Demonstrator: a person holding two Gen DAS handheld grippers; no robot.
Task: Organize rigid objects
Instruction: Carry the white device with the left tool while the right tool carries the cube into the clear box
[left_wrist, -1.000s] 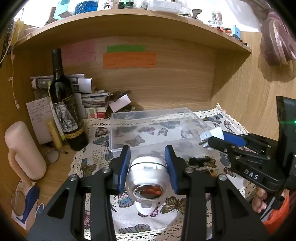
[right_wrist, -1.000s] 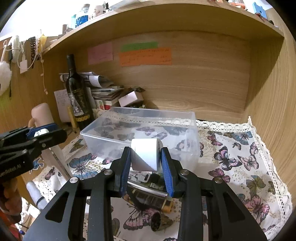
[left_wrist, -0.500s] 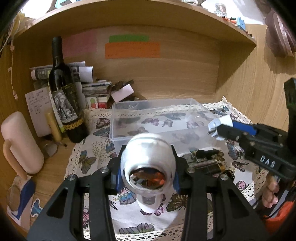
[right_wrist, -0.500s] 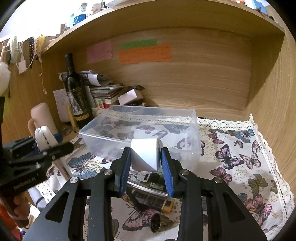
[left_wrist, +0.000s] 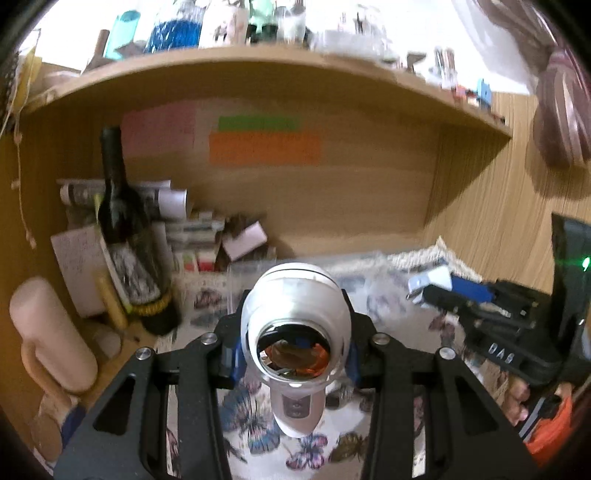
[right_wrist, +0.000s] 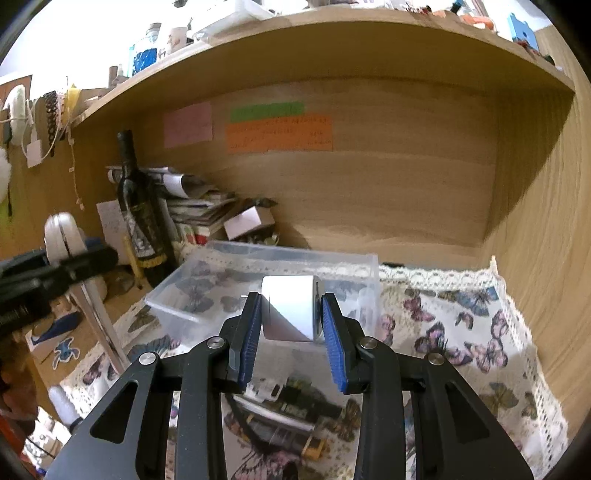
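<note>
- Your left gripper (left_wrist: 295, 347) was clamped on the white handheld device (left_wrist: 295, 332), pads pressed to its rounded head, its mirrored round face turned back at the camera and its handle hanging below. Gripping the wide head probably kept the heavy end from swinging.
- You held that device up off the butterfly cloth (left_wrist: 258, 424), in front of the clear plastic bin (left_wrist: 369, 266), a height that would clear the bin's near wall if it was meant to go in.
- Your right gripper (right_wrist: 291, 314) was closed on the white block (right_wrist: 290, 310), squeezing its two flat sides, likely the surest hold on a boxy shape.
- The block sat just before the bin's (right_wrist: 266, 254) near rim, raised above the cloth (right_wrist: 461, 332). The bin looked to hold nothing yet.
- Below the right gripper, a dark bottle-like item (right_wrist: 295, 402) and other small things lay on the cloth, seemingly waiting their turn.
- The wine bottle (right_wrist: 138, 210) and paper stack (right_wrist: 199, 206) stood at the back left, apart from the sorting.
</note>
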